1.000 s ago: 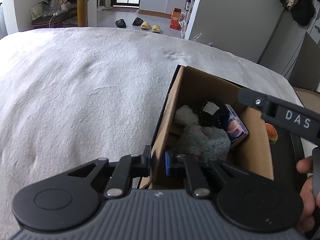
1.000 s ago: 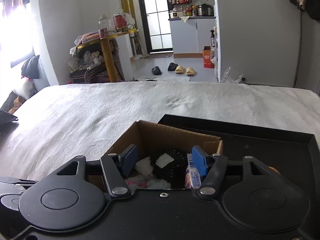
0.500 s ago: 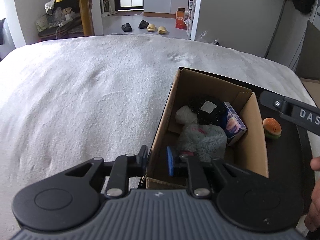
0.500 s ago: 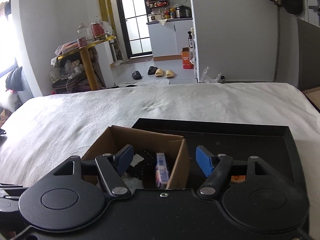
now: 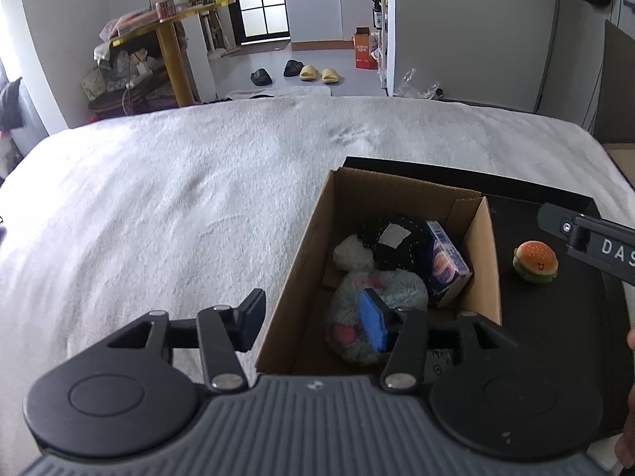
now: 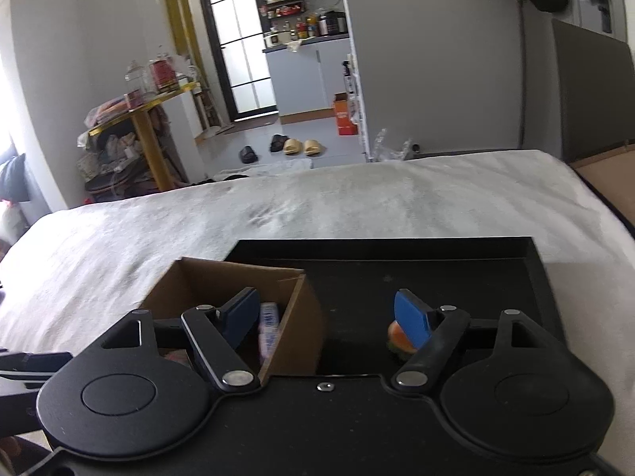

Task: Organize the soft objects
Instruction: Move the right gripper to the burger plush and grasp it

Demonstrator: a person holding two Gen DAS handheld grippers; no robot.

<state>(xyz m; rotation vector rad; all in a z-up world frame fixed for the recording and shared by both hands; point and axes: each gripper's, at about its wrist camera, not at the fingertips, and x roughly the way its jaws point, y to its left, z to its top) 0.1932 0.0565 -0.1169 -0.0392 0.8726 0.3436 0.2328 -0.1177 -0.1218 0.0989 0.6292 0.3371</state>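
An open cardboard box [image 5: 349, 198] stands on the left of a black tray [image 5: 555, 317]. Inside lie a grey plush toy [image 5: 397, 291], a black soft item with a white label [image 5: 401, 246], a white fluffy piece [image 5: 349, 252] and a purple packet [image 5: 446, 269]. A small burger toy [image 5: 535, 261] sits on the tray right of the box. My left gripper [image 5: 313, 319] straddles the box's left wall, jaws opening, pads off it. My right gripper [image 6: 326, 317] hovers over the tray, jaws opening and empty; the burger toy [image 6: 397, 339] peeks from behind its right pad.
The tray rests on a bed under a white fuzzy blanket [image 5: 158, 206]. The tray's raised rim [image 6: 397, 246] runs along the far side. Another cardboard box [image 6: 603, 174] stands off the bed's right edge. A person's hand [image 5: 630, 341] shows at the far right.
My left gripper went from shut at the box's left wall to open, and lifted back. My right gripper slid right, from over the box to over the tray, its jaws widening.
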